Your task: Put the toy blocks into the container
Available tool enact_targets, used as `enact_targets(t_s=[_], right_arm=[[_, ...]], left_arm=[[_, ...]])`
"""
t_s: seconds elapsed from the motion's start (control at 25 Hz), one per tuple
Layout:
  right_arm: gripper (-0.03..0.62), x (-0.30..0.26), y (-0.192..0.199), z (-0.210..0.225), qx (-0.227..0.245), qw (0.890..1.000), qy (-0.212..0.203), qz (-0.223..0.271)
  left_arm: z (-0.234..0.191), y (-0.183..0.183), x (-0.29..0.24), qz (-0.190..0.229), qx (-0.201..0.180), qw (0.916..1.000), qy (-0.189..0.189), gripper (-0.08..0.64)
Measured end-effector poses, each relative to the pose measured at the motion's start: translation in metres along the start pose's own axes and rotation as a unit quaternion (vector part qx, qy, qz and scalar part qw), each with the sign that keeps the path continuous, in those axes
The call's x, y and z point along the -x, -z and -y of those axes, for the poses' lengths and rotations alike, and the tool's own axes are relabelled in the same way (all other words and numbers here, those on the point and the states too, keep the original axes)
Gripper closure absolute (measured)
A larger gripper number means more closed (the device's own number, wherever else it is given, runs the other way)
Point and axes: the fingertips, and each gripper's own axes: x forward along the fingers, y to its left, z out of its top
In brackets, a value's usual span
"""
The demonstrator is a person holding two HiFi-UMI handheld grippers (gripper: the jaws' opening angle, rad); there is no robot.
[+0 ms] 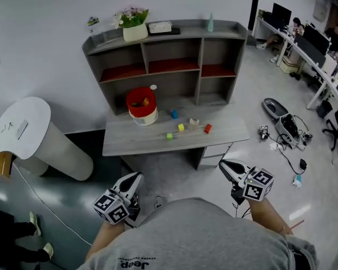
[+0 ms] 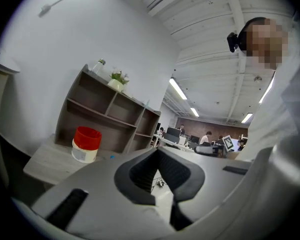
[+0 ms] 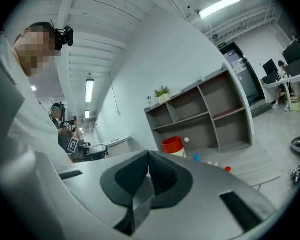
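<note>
Both left tool (image 1: pixel 136 176) and right tool (image 1: pixel 223 163), jaws closed, point level toward desk (image 1: pixel 141 138).

A tabletop (image 1: pixel 225 129) lies at the frame's centre. Left of centre on it stands a container (image 1: pixel 141 106), with toy blocks (image 1: pixel 181 127) scattered just to its right. A shelf unit (image 1: pixel 163 61) rises behind them, with a potted plant (image 1: pixel 134 27) on its top left. The left gripper (image 1: pixel 136 176) and right gripper (image 1: pixel 223 165) sit below the tabletop in the frame.
</note>
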Motion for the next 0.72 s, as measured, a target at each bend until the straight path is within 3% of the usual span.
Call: enact_targets(t_s=[0.2, 0.36, 0.72], right_arm=[[0.584, -0.105, -0.04, 0.016, 0.007, 0.999, 0.032, 0.01], [0.559, -0.158, -0.06, 0.038, 0.011, 0.998, 0.069, 0.008], [0.554, -0.188, -0.026, 0.146, -0.007, 0.983, 0.171, -0.069]], left_arm=[[-0.094, -0.054, -0.03, -0.019, -0.027, 0.9983, 0.049, 0.551], [-0.154, -0.081, -0.052, -0.026, -0.025, 0.9969, 0.07, 0.551], [-0.215, -0.081, -0.126, -0.048, -0.001, 0.9955, 0.082, 0.551]])
